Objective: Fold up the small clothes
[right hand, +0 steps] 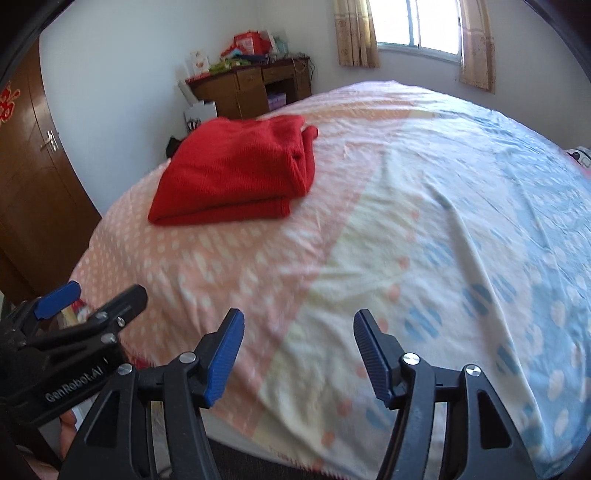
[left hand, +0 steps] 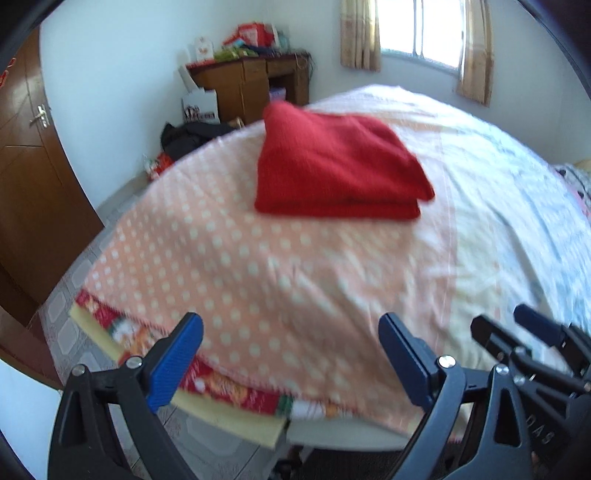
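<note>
A red knitted garment (left hand: 336, 166) lies folded into a neat rectangle on the bed's pink dotted cover (left hand: 240, 258); it also shows in the right wrist view (right hand: 240, 170). My left gripper (left hand: 291, 339) is open and empty above the bed's near edge, well short of the garment. My right gripper (right hand: 299, 339) is open and empty too, beside the left one, which shows at the lower left of the right wrist view (right hand: 92, 295). The right gripper shows at the lower right of the left wrist view (left hand: 517, 328).
The bed cover (right hand: 461, 221) turns white and blue to the right. A wooden desk (right hand: 251, 88) piled with items stands at the far wall under a curtained window (right hand: 417, 26). A brown door (left hand: 29, 177) is at left. Dark clothes (left hand: 192, 136) lie on the floor.
</note>
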The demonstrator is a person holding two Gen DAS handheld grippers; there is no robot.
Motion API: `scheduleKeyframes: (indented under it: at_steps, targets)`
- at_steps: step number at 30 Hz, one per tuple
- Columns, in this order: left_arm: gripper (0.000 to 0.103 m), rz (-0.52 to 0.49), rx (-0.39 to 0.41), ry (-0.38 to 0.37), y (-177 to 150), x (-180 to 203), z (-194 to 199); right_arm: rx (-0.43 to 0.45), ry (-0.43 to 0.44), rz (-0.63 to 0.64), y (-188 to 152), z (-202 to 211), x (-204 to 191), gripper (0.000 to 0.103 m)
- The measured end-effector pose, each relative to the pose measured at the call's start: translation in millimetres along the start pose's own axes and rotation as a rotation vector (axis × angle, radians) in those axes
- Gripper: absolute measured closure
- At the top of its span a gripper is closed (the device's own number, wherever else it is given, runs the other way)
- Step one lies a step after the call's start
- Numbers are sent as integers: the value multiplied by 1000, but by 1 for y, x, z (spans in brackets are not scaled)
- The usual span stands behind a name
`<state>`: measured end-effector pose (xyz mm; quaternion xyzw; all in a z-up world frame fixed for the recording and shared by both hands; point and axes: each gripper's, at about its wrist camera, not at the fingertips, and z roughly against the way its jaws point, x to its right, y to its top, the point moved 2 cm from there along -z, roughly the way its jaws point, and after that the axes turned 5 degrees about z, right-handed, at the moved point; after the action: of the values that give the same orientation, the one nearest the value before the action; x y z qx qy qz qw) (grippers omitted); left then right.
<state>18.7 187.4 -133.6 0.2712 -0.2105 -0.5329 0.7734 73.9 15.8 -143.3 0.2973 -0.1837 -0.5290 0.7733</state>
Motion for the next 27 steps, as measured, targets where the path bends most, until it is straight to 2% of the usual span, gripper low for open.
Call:
scheduleKeyframes:
  at_steps: [4, 7, 12, 16, 19, 22, 25, 26, 27]
  targets:
    - [5, -38, -38, 30, -20, -3, -4, -62, -11, 9, -10, 5, -2, 37]
    - [5, -6, -82, 22, -20, -6, -5, -79, 1, -13, -11, 7, -2, 37]
    - [5, -13, -19, 46, -13, -5, 18, -109, 36, -23, -12, 20, -10, 36]
    - [5, -7, 67, 19, -3, -3, 51, -38, 25, -9, -8, 49, -18, 36]
    - [5, -22, 149, 38, 2, 0, 77, 21, 16, -1, -2, 71, -22, 36]
    - [4, -10, 193, -4, 7, -2, 99, 100, 4, -1, 3, 99, -23, 36]
    - [0, -1, 277, -13, 12, -6, 124, 187, -11, -6, 7, 128, -23, 30]
    - [0, -2, 300, -11, 12, -6, 129, 253, -27, -9, 10, 146, -22, 28]
    - [0, -3, 338, -6, 13, -6, 138, 253, -27, -9, 10, 146, -22, 26]
